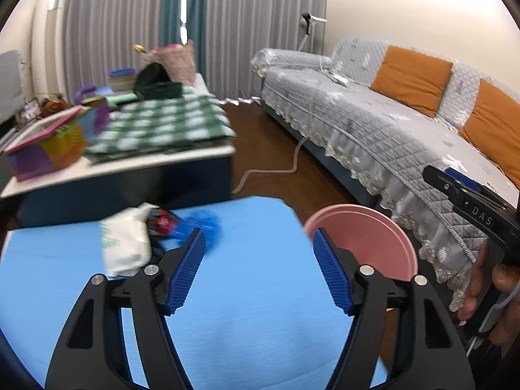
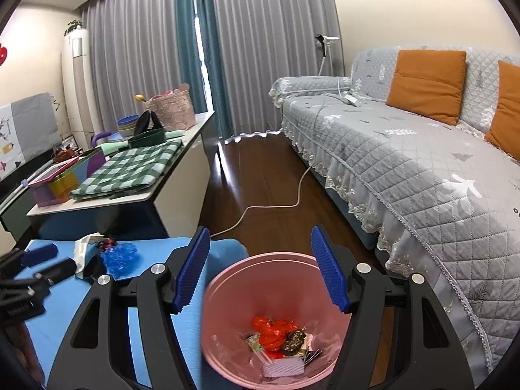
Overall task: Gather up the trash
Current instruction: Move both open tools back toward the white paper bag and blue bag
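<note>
A pink bin (image 2: 227,295) stands on the floor beside a blue table (image 2: 152,250); it holds a red wrapper (image 2: 273,330), a dark wrapper and white paper. My right gripper (image 2: 258,268) is open and empty above the bin. On the table lie a white tissue pack (image 1: 125,243), a dark red-printed wrapper (image 1: 161,222) and a crumpled blue plastic piece (image 1: 204,224). My left gripper (image 1: 258,268) is open and empty over the table, right of this trash. The bin's rim (image 1: 364,224) shows by its right finger. The trash also shows in the right wrist view (image 2: 120,256).
A grey-covered sofa (image 2: 406,162) with orange cushions fills the right. A low white table (image 2: 113,198) with a green checked cloth, boxes and bowls stands at the left. A white cable (image 2: 276,206) runs across the wooden floor.
</note>
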### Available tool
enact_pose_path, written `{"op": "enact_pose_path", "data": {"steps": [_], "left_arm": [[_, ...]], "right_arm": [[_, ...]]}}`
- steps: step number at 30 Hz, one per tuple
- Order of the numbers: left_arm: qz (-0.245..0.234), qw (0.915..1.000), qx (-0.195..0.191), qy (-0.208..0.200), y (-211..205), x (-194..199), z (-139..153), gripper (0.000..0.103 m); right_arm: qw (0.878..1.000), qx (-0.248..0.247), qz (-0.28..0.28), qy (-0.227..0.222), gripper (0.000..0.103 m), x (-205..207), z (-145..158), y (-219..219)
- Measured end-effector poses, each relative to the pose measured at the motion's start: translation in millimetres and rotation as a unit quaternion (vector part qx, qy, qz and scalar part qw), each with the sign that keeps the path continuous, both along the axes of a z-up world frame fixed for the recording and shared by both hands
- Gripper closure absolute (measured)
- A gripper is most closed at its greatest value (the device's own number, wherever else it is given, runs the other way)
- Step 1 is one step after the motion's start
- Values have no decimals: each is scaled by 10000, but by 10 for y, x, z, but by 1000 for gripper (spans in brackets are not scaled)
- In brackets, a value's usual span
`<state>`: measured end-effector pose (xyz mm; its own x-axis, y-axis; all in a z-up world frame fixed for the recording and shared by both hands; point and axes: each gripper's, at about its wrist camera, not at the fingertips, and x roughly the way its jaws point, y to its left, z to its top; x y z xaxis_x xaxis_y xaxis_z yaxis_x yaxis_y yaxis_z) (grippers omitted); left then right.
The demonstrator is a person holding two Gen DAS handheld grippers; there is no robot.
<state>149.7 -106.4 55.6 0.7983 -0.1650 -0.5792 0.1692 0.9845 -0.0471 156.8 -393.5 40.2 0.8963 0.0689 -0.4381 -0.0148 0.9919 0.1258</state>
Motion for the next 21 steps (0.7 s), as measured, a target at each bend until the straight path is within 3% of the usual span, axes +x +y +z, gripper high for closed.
{"op": "enact_pose_path", "data": {"steps": [13, 17, 21], "left_arm": [[-90, 9988, 217, -433, 720, -124, 367, 36], [81, 9988, 195, -450, 953, -67, 320, 36], [424, 9986, -133, -295, 1239, 8, 134, 36]], "right_arm": [[9993, 284, 177, 173, 38, -100, 217, 490], [9994, 162, 275, 156, 38, -151, 233, 678], [9990, 66, 408, 143, 38, -191, 218, 798]]}}
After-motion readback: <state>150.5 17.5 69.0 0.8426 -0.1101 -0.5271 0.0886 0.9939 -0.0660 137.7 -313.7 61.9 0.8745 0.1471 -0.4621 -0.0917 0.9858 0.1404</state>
